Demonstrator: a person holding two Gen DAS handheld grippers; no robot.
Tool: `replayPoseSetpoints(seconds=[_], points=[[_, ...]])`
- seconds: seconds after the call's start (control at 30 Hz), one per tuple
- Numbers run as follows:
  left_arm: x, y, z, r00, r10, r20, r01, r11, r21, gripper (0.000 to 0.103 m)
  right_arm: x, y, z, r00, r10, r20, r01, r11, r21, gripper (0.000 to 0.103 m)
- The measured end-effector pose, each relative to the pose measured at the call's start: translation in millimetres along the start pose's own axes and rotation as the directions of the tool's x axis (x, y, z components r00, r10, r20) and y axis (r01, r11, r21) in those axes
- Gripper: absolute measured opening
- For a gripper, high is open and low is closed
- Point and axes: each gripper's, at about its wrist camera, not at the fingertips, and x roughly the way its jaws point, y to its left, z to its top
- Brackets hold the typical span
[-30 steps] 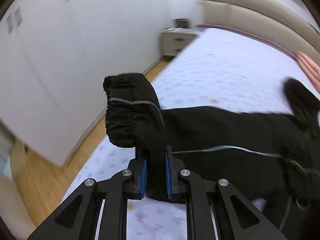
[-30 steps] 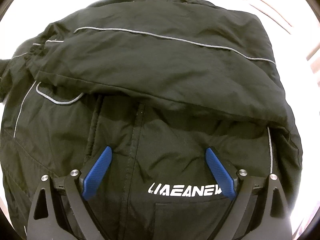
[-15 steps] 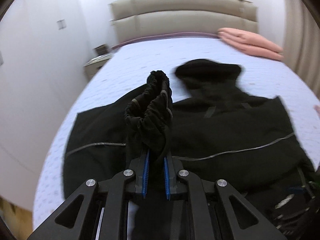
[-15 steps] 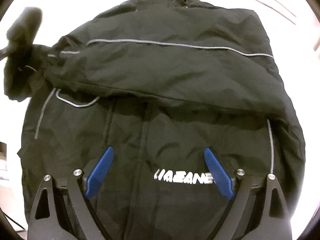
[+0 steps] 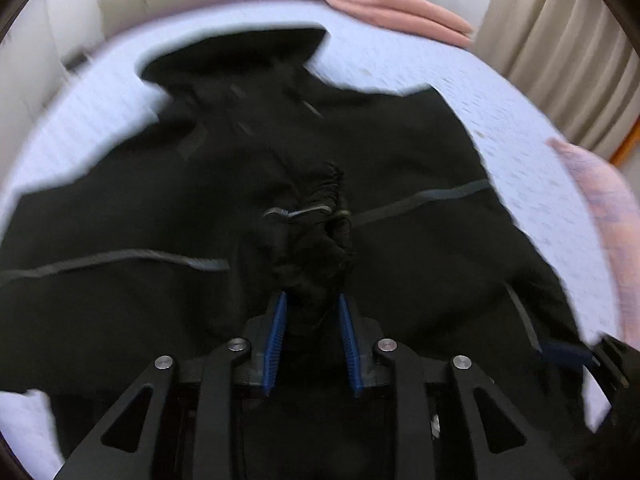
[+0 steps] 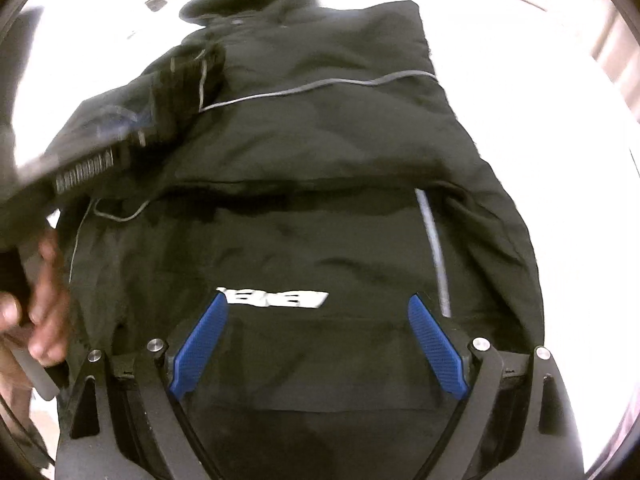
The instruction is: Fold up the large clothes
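Cuff (image 5: pixel 316 240) between left claw (image 5: pixel 311 300) pads

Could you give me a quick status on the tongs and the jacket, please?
Left tongs just opening, sleeve cuff still between the pads, over the jacket body. Right tongs wide open, empty, above the chest lettering. Nothing in the way.

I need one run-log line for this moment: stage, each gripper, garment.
stage: sleeve fold-in | left gripper: jaws just opening, sleeve cuff between pads | right gripper: open, empty | black jacket: on bed
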Motion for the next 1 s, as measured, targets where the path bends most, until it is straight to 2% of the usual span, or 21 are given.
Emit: replayPoseSetpoints(seconds=[0.07,0.17,0.23,0.37,0.47,0.53,0.63,0.7,0.73,0.77,0.83,0.93,1.0], points=[[-5.0,0.2,-5.8,0.999,-0.045,-0.007,0.045,0.999,-0.011,0.028,-4.4,-8.6,4.9,1.000,0.016,0.012,-0.016,0.999,0.028,0.094],[-31.6,8.6,-20.4,0.987,-0.161,-0.015,0.160,0.985,-0.070,0.030,-15.2,-10.3,21.1,0.996,0.072,0.049,-0.075,0.996,0.050,0.094],[-43.8,14.3,-28.9,0.985,-0.175,-0.006,0.174,0.980,-0.101,0.035,-21.4,-0.4,37.7,0.989,0.123,0.077,-0.127,0.991,0.037,0.093],[-67.7,41.9,-45.2,0.992,-0.128,0.008,0.127,0.976,-0.178,0.037,-17.5,41.7,74.9,0.968,0.233,0.099,-0.231,0.973,-0.024,0.093],[-80.7,65.7,-52.4,0.998,-0.053,0.017,0.055,0.972,-0.228,0.037,0.0,63.6,101.6,0.957,0.275,0.095,-0.271,0.961,-0.051,0.090],[-87.0,83.7,-55.5,1.000,-0.003,0.027,0.011,0.963,-0.269,0.037,17.6,74.1,117.7,0.951,0.299,0.076,-0.297,0.954,-0.037,0.084],[-91.2,105.8,-53.6,0.998,0.052,0.039,-0.037,0.945,-0.326,0.037,56.7,79.0,134.3,0.936,0.352,0.021,-0.352,0.936,0.014,0.082],[-91.6,118.0,-50.5,0.996,0.079,0.042,-0.059,0.935,-0.350,0.037,70.0,79.5,136.5,0.914,0.406,-0.009,-0.405,0.913,0.044,0.070],[-92.8,124.3,-46.9,0.994,0.102,0.047,-0.079,0.929,-0.362,0.037,74.4,82.5,135.6,0.904,0.427,-0.021,-0.425,0.904,0.044,0.056],[-94.3,129.7,-43.6,0.991,0.125,0.051,-0.097,0.923,-0.372,0.037,76.1,86.0,135.0,0.903,0.430,-0.029,-0.429,0.903,0.033,0.042],[-94.1,137.6,-33.7,0.988,0.138,0.062,-0.104,0.917,-0.385,0.037,65.1,94.0,133.2,0.921,0.389,-0.008,-0.390,0.920,-0.036,0.034],[-95.2,141.5,-13.8,0.988,0.117,0.101,-0.072,0.927,-0.367,0.037,25.2,95.4,132.5,0.934,0.350,0.074,-0.339,0.932,-0.126,0.031],[-95.4,135.6,-4.1,0.986,0.120,0.115,-0.075,0.939,-0.334,0.037,-5.5,87.0,133.7,0.945,0.295,0.144,-0.271,0.948,-0.167,0.030]])
